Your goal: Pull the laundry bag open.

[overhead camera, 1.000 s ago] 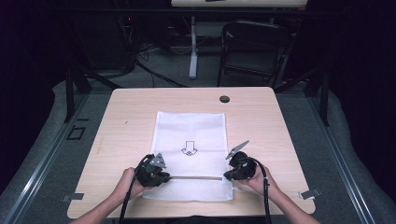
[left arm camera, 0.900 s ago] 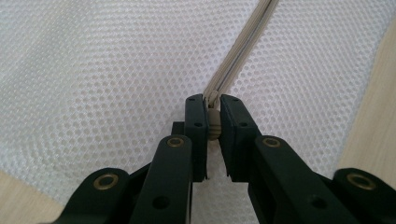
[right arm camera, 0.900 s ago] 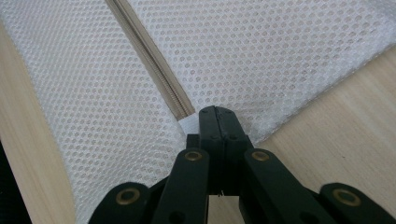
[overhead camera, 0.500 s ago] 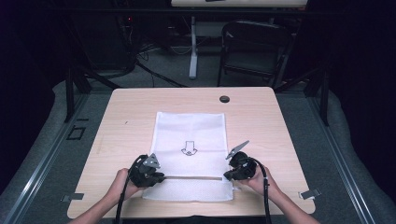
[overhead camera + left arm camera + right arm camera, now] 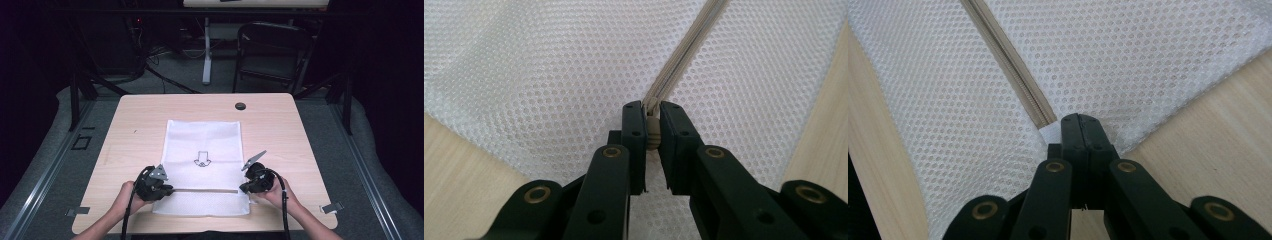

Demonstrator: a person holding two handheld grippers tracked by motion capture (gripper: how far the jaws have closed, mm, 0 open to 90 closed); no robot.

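A white mesh bag (image 5: 204,165) is laid flat on the desk (image 5: 130,125), midway between the left and right edges and reaching toward the near edge. An arrow mark (image 5: 202,160) is printed near its middle. A beige zipper (image 5: 205,190) is run across the bag parallel to the near edge, just short of the bag's near end. Whether anything is inside the bag cannot be told; it lies flat and the mesh looks uniform.

At the left end of the zipper, the left gripper (image 5: 169,190) is held by the left hand (image 5: 127,196). In the left gripper view, its jaws are seen pinched on the zipper pull (image 5: 652,131), with the zipper tape running away from the tips.

At the right end of the zipper, the right gripper (image 5: 242,189) is held by the right hand (image 5: 276,192). In the right gripper view, its jaws are pressed fully together on the bag's edge, just beside the white end tab (image 5: 1050,132) of the zipper.

A small dark round cap (image 5: 240,106) is set into the desk near the far edge, right of centre, well apart from the bag.
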